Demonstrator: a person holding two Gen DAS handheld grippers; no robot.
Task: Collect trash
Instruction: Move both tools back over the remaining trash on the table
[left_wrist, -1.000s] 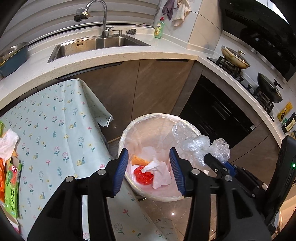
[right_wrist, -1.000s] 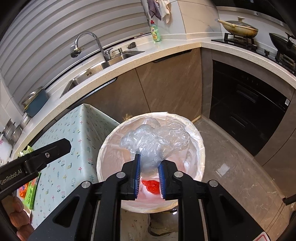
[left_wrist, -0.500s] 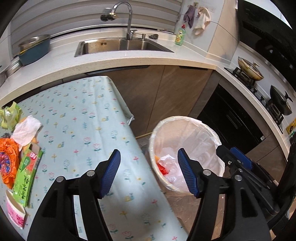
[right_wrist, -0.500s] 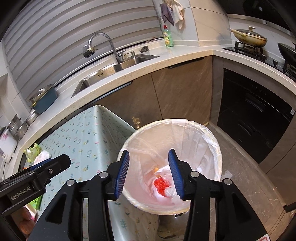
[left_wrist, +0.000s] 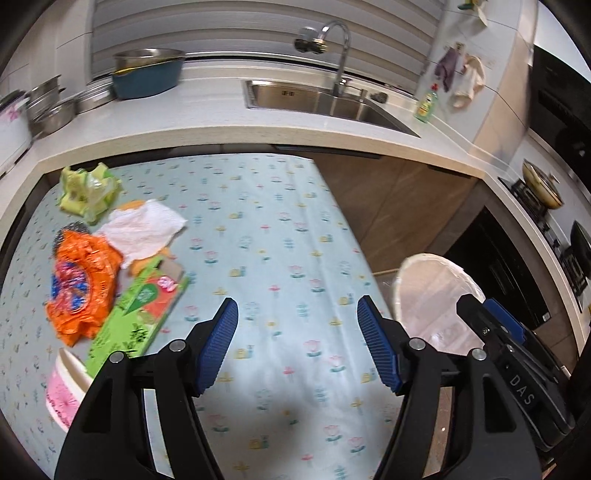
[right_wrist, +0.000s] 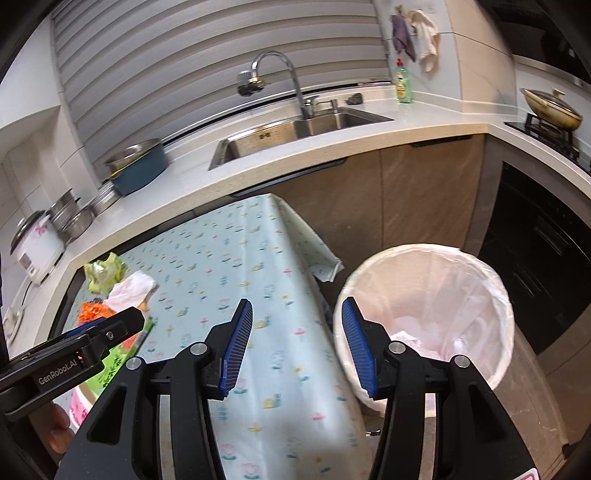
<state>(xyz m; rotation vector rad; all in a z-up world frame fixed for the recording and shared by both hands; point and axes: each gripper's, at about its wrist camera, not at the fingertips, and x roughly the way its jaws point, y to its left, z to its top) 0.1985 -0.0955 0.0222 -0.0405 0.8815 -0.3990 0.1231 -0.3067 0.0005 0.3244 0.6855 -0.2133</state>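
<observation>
Both claws are empty, left claw (left_wrist: 297, 347) and right claw (right_wrist: 297, 347) wide apart, ready for trash (left_wrist: 110, 258) at 10 o'clock; the bin (right_wrist: 495, 291) waits beside the table (left_wrist: 258, 229).

one bin (right_wrist: 506, 314), two tools, six trash pieces

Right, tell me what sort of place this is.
A home kitchen, most likely: a steel sink with a curved tap set in a stone counter, and a lidded pan on a gas hob.
</observation>
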